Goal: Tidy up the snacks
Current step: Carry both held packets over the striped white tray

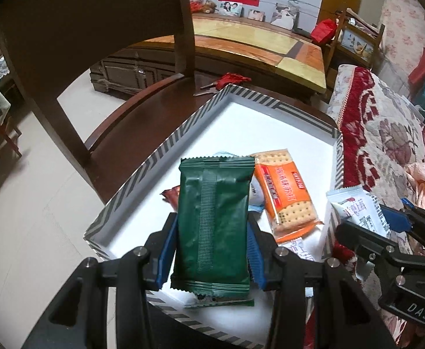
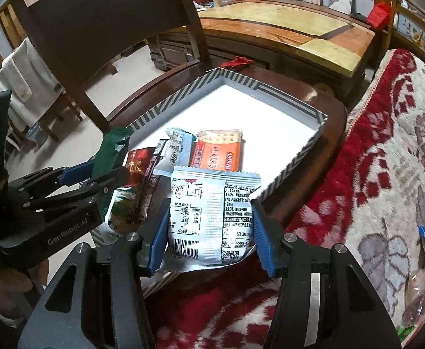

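Left gripper [image 1: 211, 242] pinches a dark green foil snack packet [image 1: 212, 226] above the striped-rim white cardboard tray [image 1: 160, 148]. Right gripper [image 2: 209, 226] clamps a pale blue-white printed snack pouch [image 2: 209, 212] at the tray's near edge, probably just outside it. Step: delivering both. Next: lower beside the orange cracker pack [image 1: 285, 192], then spread the jaws.

Glossy plastic green wrapper [image 1: 212, 224], glossy wood chair [image 1: 119, 122], rough cloth sofa cover [image 2: 387, 151]
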Available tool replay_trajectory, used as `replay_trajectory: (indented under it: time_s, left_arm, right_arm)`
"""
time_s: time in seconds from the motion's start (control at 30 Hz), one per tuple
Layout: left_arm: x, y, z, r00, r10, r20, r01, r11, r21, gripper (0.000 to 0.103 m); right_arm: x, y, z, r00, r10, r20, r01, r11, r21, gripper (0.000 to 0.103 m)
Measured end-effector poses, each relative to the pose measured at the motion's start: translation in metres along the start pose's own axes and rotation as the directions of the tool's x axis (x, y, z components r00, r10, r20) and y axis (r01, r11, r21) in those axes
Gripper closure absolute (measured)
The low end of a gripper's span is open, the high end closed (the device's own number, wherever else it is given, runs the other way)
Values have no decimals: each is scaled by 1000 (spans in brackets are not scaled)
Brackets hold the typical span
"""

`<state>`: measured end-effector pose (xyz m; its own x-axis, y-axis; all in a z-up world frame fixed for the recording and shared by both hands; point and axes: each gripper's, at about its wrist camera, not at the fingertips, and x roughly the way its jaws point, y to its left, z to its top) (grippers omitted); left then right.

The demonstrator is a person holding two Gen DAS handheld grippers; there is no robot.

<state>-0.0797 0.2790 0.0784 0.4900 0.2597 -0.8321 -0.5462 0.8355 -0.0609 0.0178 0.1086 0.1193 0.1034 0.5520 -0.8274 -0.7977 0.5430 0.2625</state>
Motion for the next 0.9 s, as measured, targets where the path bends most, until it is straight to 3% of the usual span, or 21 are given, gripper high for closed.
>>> replay_trajectory:
  time_s: [0.9]
  left_arm:
    - [38, 18, 2, 997, 48, -65, -51, 997, -52, 56]
  right_arm:
    - [69, 17, 23, 998, 13, -64, -16, 999, -42, 51]
